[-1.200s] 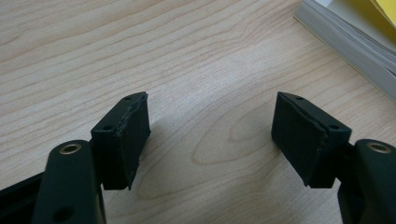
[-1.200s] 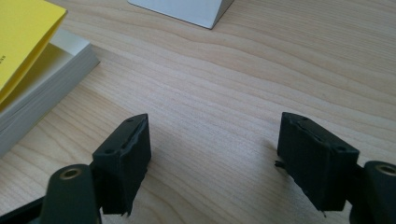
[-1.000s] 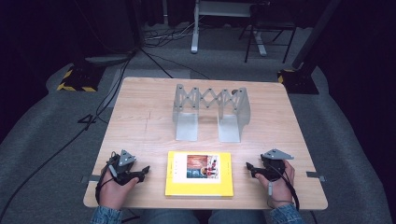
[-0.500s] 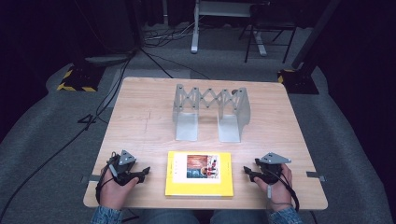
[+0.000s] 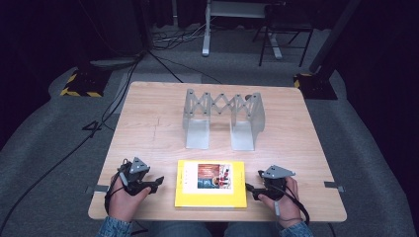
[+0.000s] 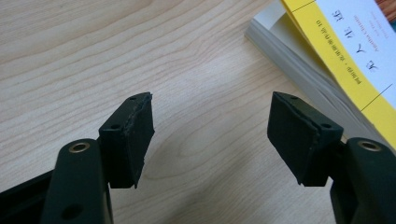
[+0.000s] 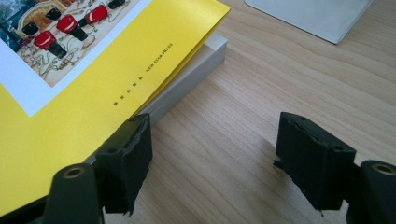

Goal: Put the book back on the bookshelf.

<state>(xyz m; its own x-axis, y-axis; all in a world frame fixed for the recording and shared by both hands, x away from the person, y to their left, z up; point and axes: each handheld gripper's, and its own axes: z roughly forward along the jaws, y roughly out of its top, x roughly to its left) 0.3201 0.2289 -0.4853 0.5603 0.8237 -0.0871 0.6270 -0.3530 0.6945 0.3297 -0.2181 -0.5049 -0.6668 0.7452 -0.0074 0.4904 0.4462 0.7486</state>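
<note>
High view: yellow book (image 5: 211, 183) flat, long axis left-right.

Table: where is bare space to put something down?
The table is bare along its left side, from the metal rack to the left edge, and likewise at the far right. It is crowded near the front, where the yellow book lies between the left gripper and right gripper.

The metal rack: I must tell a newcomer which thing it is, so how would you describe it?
On the wooden table, look past the yellow book toward the far edge. The metal rack stands there, grey, two upright plates joined by a zigzag lattice, unlike the flat book.
</note>
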